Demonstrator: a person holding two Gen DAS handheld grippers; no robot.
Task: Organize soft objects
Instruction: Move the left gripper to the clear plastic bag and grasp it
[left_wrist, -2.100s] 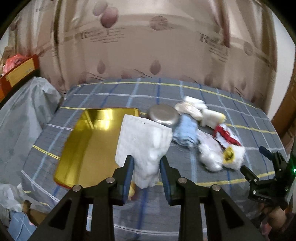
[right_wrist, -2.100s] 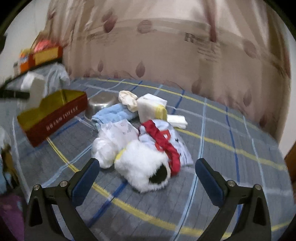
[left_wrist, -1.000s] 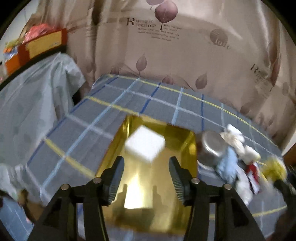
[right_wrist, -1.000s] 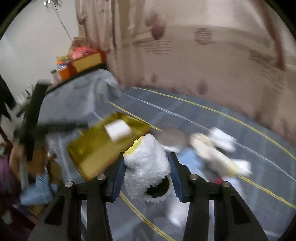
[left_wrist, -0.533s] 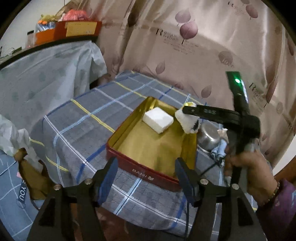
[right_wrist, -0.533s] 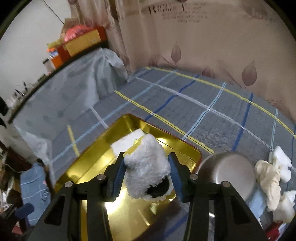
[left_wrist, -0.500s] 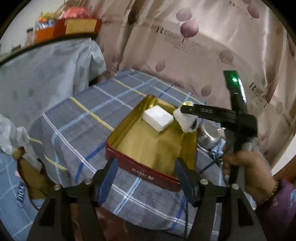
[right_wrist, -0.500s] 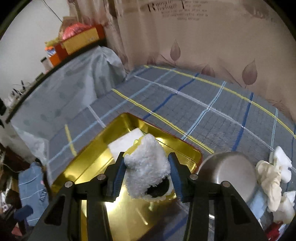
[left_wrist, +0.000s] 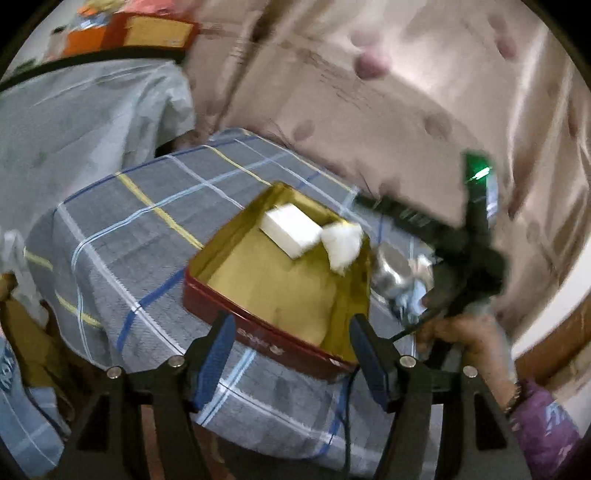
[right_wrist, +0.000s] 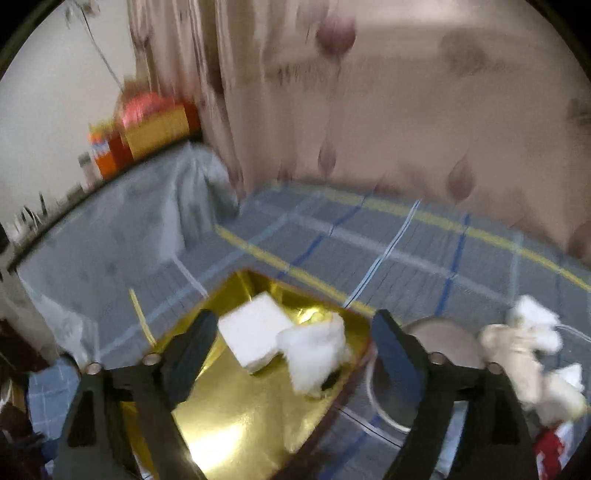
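Right gripper, now gaping empty, is leaving fluffy toy inside gold tin; left gripper idling open, empty.

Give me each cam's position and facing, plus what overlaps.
Left wrist: low at the table's near edge, facing the gold tin; open left gripper, right gripper, right hand visible.
Right wrist: above the tin's corner; open right gripper.
Shared: tin, white block, fluffy toy, steel bowl.

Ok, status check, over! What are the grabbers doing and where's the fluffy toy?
Left gripper open, empty. Right gripper open, empty. Fluffy white toy in gold tin, beside white block. Nothing in the way.
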